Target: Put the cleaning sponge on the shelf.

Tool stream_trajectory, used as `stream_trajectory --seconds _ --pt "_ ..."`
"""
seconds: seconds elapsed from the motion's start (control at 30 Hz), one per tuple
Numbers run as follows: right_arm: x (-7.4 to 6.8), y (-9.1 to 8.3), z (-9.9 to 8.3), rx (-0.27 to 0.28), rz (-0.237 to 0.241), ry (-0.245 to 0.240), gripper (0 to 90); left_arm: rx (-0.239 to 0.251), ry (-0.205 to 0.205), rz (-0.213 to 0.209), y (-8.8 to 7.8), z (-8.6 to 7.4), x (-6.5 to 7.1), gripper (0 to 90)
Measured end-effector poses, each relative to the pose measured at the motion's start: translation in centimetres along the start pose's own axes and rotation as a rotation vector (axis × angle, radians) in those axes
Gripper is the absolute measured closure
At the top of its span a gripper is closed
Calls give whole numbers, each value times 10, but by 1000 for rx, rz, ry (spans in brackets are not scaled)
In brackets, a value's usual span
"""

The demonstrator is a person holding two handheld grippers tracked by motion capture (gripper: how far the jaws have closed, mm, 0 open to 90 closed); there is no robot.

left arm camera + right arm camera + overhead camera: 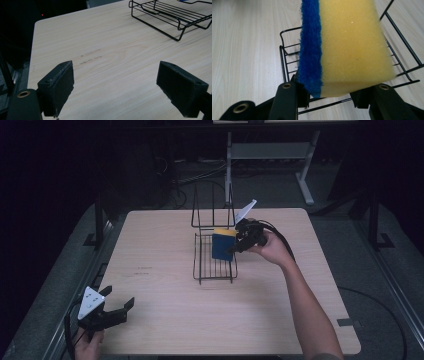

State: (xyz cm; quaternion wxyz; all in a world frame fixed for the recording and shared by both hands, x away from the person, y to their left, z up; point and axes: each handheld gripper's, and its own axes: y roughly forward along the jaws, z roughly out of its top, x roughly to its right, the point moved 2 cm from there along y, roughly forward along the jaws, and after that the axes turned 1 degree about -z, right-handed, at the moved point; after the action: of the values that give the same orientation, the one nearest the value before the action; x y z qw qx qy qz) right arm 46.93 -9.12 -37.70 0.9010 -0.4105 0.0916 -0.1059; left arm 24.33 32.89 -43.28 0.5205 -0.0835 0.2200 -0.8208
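A yellow sponge with a blue scouring face (221,245) (347,47) hangs above the black wire rack (215,265) (287,57) at the middle of the table. My right gripper (239,241) (329,96) is shut on the sponge's near end, its jaws pressing the blue face and the yellow side. The rack's flat tray lies on the table with an upright wire back behind it. My left gripper (120,307) (115,90) rests open at the table's front left corner, nothing between its pads, far from the rack (175,17).
The light wooden table (165,320) has faint pencil marks (91,56) left of the middle. Behind the far edge stand a white metal frame (270,155) and cables on a dark floor.
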Motion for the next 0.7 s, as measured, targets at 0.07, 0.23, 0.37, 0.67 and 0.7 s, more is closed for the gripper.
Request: stream_trajectory --seconds 0.07,0.23,0.37,0.67,0.7 --pt "3 1 -1 1 1 -2 568 0 0 -1 0 0 0 139" --pt "12 6 -6 7 8 13 569 -2 5 0 0 1 1 139" --pt "16 10 -7 1 13 29 569 -1 -1 -1 1 1 1 139" --pt "20 11 3 -9 18 19 569 1 -3 1 1 1 0 139" --pt "20 11 3 -9 18 19 569 1 1 1 1 1 0 139"
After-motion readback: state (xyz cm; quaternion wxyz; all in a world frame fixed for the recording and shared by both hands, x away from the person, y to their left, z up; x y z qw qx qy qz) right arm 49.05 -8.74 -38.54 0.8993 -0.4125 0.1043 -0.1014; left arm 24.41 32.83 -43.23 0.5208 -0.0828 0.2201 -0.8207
